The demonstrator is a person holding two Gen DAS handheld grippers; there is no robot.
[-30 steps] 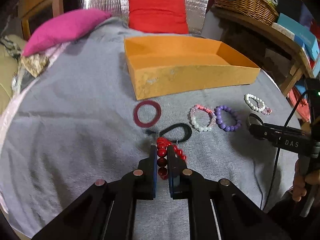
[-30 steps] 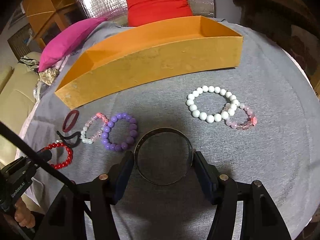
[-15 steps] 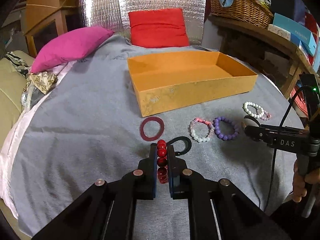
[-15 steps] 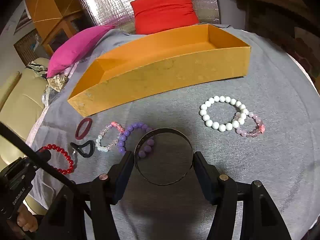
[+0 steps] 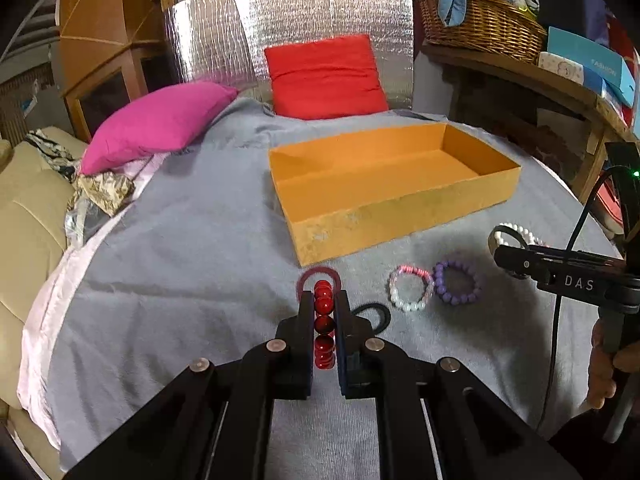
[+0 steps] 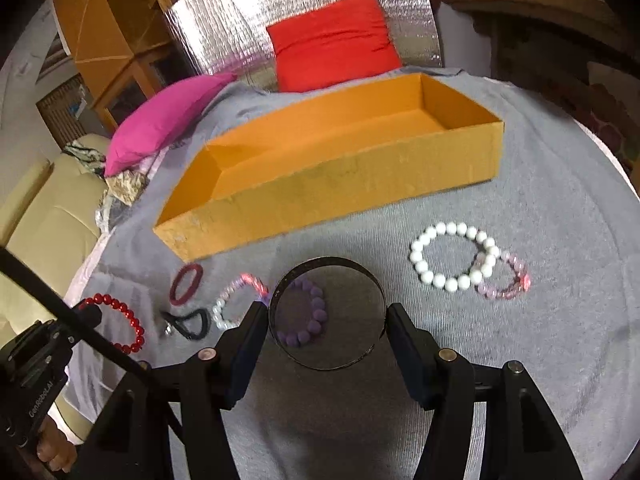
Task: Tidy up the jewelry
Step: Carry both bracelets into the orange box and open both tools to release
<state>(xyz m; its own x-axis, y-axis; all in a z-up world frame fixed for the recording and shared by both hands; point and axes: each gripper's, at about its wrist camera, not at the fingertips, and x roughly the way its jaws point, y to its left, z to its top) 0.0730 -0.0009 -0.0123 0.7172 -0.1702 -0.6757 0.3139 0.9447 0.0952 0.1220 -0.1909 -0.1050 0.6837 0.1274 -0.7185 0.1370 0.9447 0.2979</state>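
- Left gripper (image 5: 324, 316) — jaws nearly closed, pinching the red bracelet (image 5: 324, 326) edge-on between the pads. A second ago the beads still touched the grey cloth (image 5: 192, 264) beside the black loop (image 5: 374, 314); now they hang clear of it, seen from the right wrist as a red ring in the air at the left (image 6: 120, 322).
- Right gripper (image 6: 326, 320) — jaws about half open, pressed on either side of the metal bangle (image 6: 326, 318). The hold is as it was a second ago, but the bangle now floats over the purple bracelet (image 6: 306, 312), so it too is off the cloth.
- Meaning, as a judgement — both pickups look done; carrying to the orange box (image 5: 404, 220) comes next. The box stands beyond the jewelry, open, with nothing visible inside.
- Still on the cloth — maroon ring (image 6: 185, 284), black loop, pink-and-white bracelet (image 6: 236, 300), purple bracelet, white bracelet (image 6: 454, 256), pink bracelet (image 6: 506, 278) touching the white one.
- Writing — "DAS" on the right gripper's body in the left view (image 5: 578, 282); "GenRobot.AI", read with some doubt, on the left gripper's body in the right view (image 6: 42, 400); "FASHION" on a blue box (image 5: 592, 62) on the shelf, small.
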